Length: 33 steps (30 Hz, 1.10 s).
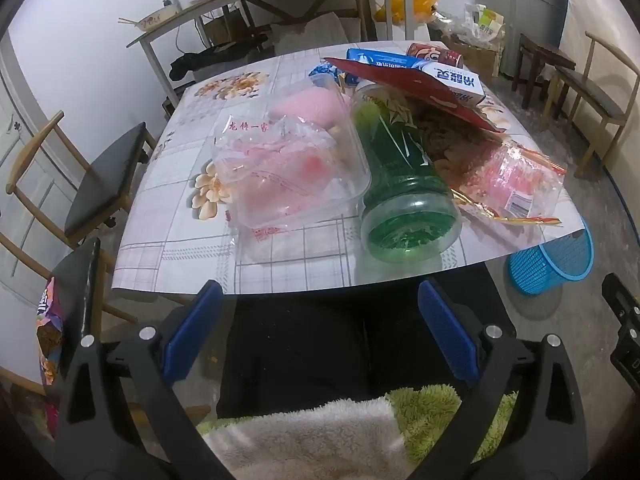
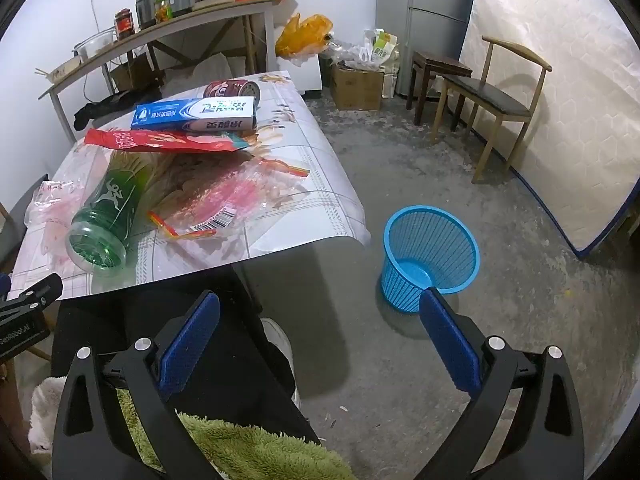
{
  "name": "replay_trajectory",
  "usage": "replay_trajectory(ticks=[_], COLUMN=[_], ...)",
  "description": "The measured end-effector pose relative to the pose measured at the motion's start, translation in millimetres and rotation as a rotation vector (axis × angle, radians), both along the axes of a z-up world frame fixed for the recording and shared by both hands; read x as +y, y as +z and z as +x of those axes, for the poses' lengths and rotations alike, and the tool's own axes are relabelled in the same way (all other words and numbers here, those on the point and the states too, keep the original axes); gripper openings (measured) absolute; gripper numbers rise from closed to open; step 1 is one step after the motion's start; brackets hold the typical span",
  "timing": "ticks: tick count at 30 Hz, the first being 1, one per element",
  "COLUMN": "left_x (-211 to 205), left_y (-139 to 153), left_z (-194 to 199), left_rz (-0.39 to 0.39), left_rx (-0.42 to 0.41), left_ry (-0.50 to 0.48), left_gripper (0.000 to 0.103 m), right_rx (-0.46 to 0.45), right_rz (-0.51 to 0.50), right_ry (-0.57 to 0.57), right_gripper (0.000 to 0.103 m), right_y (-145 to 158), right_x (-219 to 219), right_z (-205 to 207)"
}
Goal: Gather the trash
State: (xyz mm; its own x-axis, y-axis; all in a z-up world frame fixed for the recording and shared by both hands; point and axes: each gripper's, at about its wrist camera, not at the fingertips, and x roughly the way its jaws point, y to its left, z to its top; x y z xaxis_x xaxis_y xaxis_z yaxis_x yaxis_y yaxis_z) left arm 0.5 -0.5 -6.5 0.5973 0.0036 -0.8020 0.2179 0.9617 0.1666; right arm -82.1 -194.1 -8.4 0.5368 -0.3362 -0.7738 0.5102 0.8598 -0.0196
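White plastered walls [image 2: 52, 8]; grey concrete floor [image 2: 400, 184]; wooden-framed chair with dark seat [image 2: 492, 100]; grey refrigerator [image 2: 436, 8]; quilted white mattress [image 2: 560, 80] leaning upright.

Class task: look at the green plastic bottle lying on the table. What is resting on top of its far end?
A red snack packet lies across the green bottle's far end, hiding its neck and cap. A toothpaste box sits behind the packet.
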Motion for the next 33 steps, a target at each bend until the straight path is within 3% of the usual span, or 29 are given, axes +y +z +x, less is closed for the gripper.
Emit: replay_trajectory(ticks=[33], left_x=[2.0], left_y=[-9.7], left_z=[4.9], left_rz=[0.003], left_rx=[0.025], left_ry=[0.001], left_gripper=[0.094], right_rx=[0.009], right_rz=[0.007], right_ry=[0.003], right_gripper=[0.097], right_y=[-7.8], right_x=[3.4], right_z=[7.1])
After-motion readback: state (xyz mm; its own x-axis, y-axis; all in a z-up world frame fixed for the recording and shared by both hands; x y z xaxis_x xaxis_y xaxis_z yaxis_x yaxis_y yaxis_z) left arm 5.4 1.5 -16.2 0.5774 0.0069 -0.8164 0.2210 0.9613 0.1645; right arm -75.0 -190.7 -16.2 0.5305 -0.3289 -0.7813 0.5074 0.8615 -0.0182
